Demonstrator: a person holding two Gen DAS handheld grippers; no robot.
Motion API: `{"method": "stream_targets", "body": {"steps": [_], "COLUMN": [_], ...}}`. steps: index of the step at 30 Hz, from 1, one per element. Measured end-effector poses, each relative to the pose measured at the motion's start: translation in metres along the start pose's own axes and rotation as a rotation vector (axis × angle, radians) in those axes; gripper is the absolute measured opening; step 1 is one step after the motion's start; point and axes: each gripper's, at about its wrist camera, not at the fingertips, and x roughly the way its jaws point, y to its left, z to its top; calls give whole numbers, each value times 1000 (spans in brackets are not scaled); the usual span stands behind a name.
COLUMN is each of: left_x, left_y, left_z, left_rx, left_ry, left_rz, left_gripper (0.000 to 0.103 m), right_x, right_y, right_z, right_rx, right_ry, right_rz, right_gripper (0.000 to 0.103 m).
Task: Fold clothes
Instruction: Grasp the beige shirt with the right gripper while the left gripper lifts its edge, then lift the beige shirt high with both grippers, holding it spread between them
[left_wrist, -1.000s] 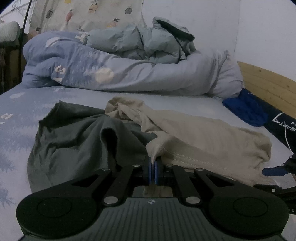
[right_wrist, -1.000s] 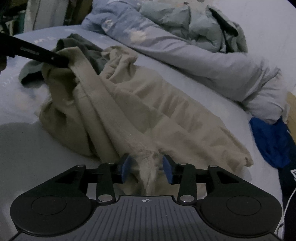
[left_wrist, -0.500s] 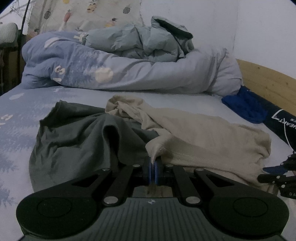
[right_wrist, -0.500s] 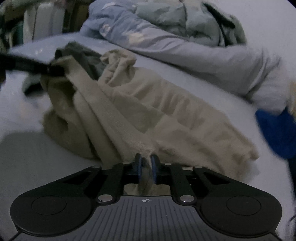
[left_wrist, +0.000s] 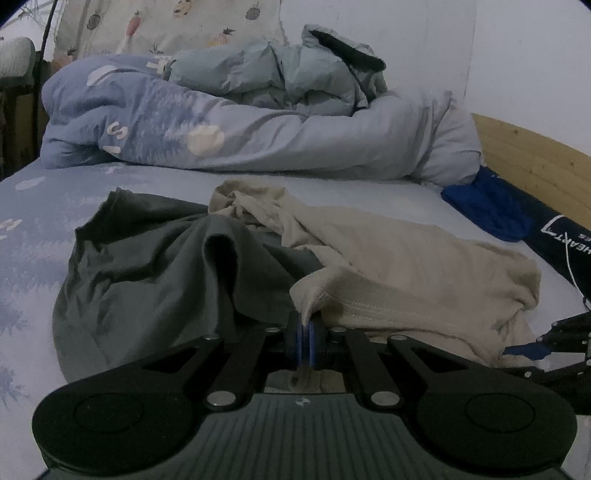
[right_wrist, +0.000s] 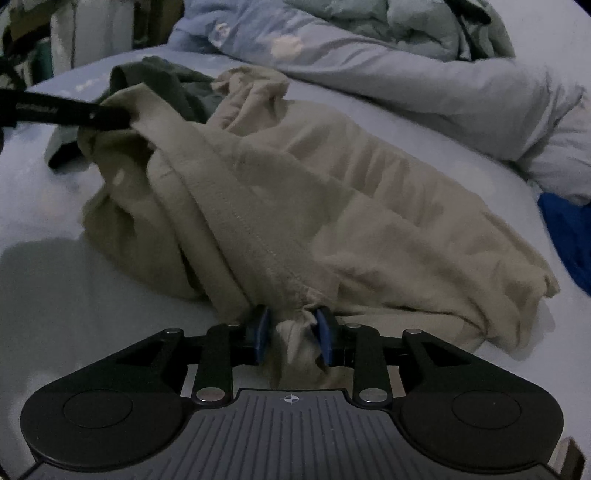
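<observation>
I have the beige garment (left_wrist: 413, 266) lying crumpled across the middle of the bed sheet (left_wrist: 44, 229), its stitched hem running along the lower centre of both wrist views. My left gripper (left_wrist: 303, 334) is pressed tight together on a corner of that hem, a small peak of cloth standing up out of the blue pads. My right gripper (right_wrist: 291, 334) sits at the other end of the hem; its jaws have just been opening a little after closing in, and a wad of beige cloth is bunched between the pads and seems to fill the gap, so I read it as a loose pinch. To do this step well I would firm up that right grip on the hem alone, then draw the two ends apart and lift so the cloth hangs flat before laying it down. The dark grey garment (left_wrist: 147, 273), at centre left of the left view, lies partly under the beige one and may drag along. A rolled blue quilt (left_wrist: 258, 136) fills the upper frame, with a blue cloth (left_wrist: 487, 206) at the right edge. The light is dim; I cannot tell how many layers the right pads hold, nor which garment this is.
</observation>
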Motion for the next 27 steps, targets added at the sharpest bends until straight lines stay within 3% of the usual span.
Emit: {"method": "stream_targets", "body": {"steps": [3,10,15,18,22,27], "left_x": [1,-10,-40,-72,-116,-172], "left_y": [0,-2,-15,-27,-44,-64], "left_z": [0,6,24,41,60,94], "left_rx": [1,-1,24,47,94,103], "left_ry": [2,-59,-199,-334,-496,-639], "left_rz": [8,23,16,25,70,90], "left_gripper": [7,7,7,7,7,7], "right_x": [-2,-61,-126,-162,-205,-258], "right_y": [0,-7,5,10,8,5], "right_z": [-2,3,17,28,44,70], "right_rx": [-11,6,-73,-116,-149,-209], "right_ry": [-21,-201,-378,-476,-578,-688], "right_rz": [-6,-114,-234,-309,-388,-458], "right_gripper": [15,11,10,9,9,8]}}
